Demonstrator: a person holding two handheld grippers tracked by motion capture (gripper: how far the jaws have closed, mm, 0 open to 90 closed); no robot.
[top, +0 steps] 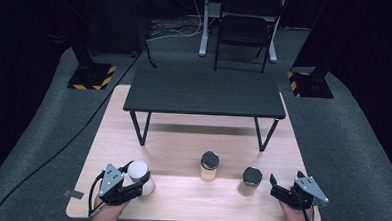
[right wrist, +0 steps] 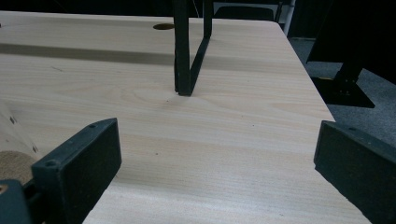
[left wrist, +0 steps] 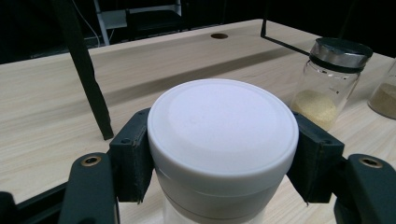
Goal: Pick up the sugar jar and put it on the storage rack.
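The left gripper (top: 130,183) clamped its jaws on the white-lidded round plastic jar (left wrist: 223,140) near the table's front left corner, likely for lifting; the right gripper (right wrist: 215,163) waited, jaws open and empty.

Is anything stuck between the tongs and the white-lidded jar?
No. The left tongs are shut right on the white-lidded jar, pads pressing just under its lid on both sides, with nothing visible between.

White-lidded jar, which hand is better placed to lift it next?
Left. The left gripper is already shut on the white-lidded jar, its jaws pressing both sides. The right gripper sits open at the table's far right, beyond two other jars.
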